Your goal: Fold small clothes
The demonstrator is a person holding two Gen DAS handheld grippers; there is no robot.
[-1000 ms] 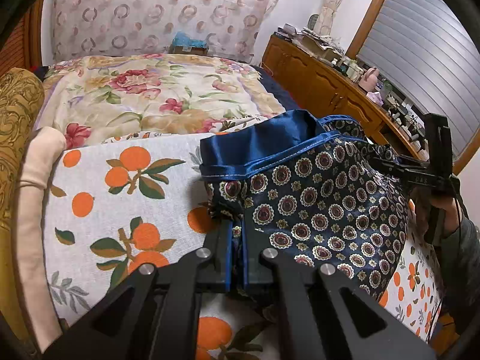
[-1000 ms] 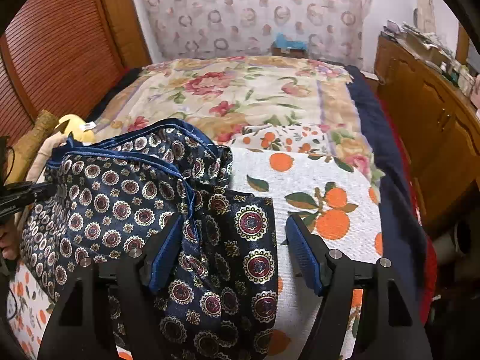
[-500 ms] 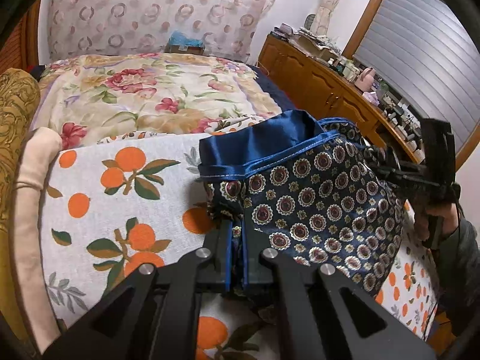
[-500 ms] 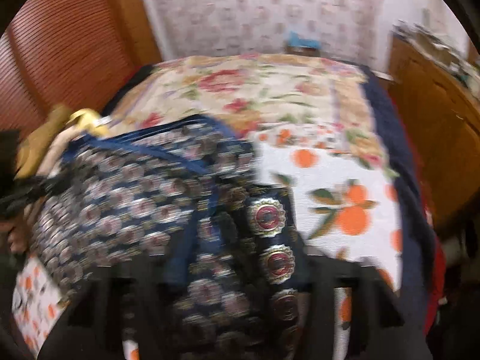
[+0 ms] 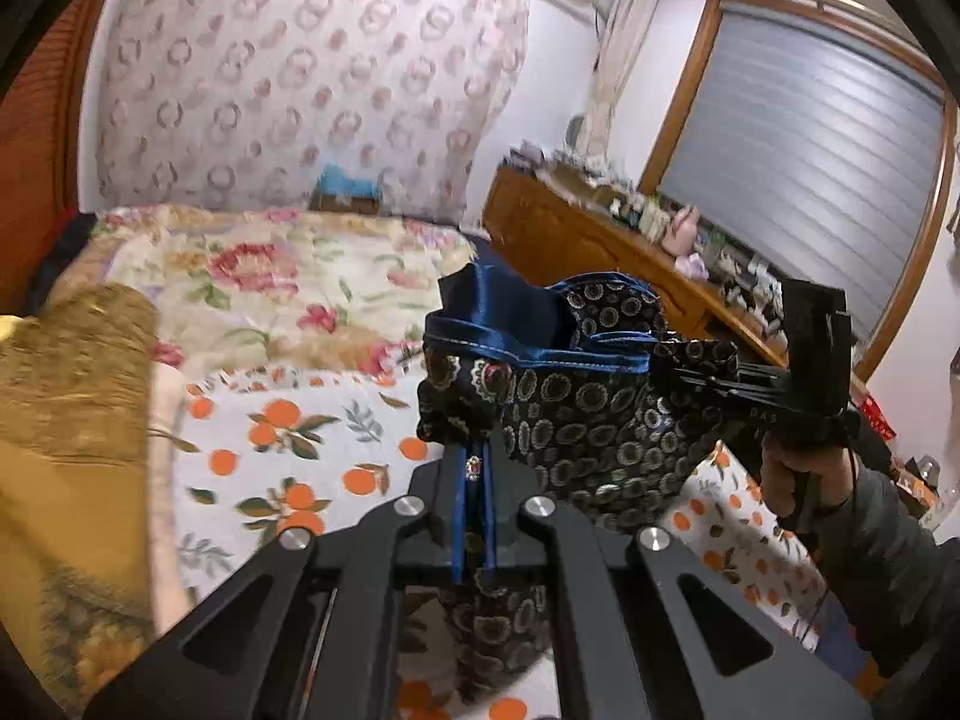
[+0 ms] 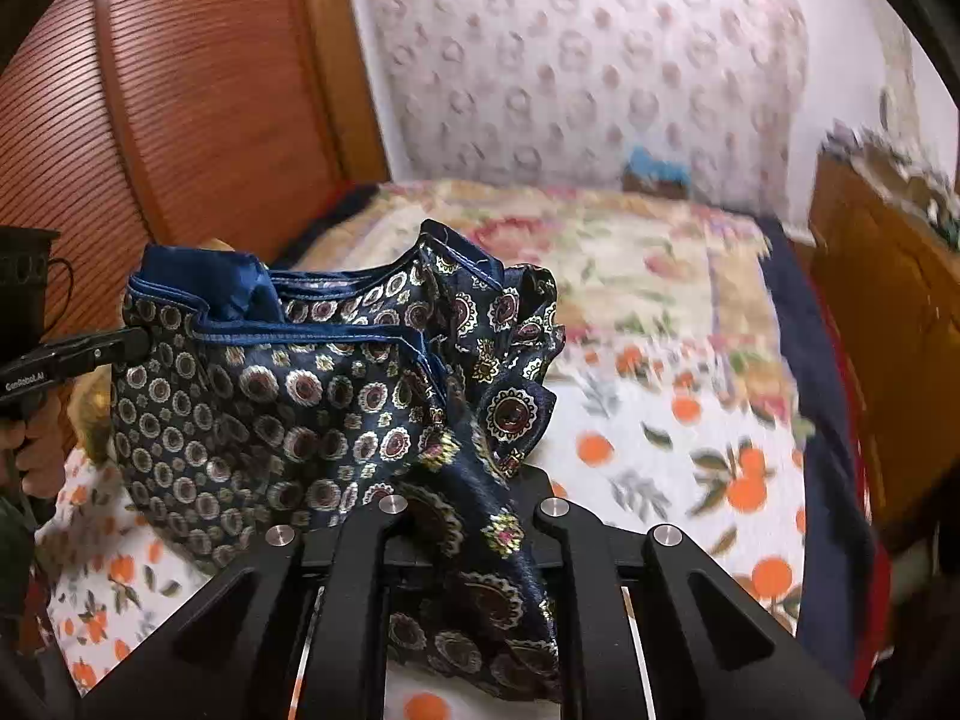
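A small navy garment [image 5: 588, 414] with a round medallion print and blue satin trim hangs in the air between my two grippers, above the orange-print cloth [image 5: 312, 456] on the bed. My left gripper [image 5: 477, 474] is shut on its left edge. My right gripper [image 6: 462, 516] is shut on its right edge, with cloth draped over its fingers and hiding the tips. The right gripper also shows in the left wrist view [image 5: 708, 372], and the left gripper shows in the right wrist view [image 6: 129, 345]. The garment [image 6: 288, 414] sags between them.
A floral quilt [image 5: 270, 276] covers the far half of the bed. A gold cushion [image 5: 66, 396] lies at the left. A wooden dresser [image 5: 600, 246] with clutter runs along the right wall. A slatted wooden headboard [image 6: 198, 114] stands at the left.
The right gripper has closed on the garment's right edge. Both grippers have lifted the garment off the bed and both views now tilt upward.
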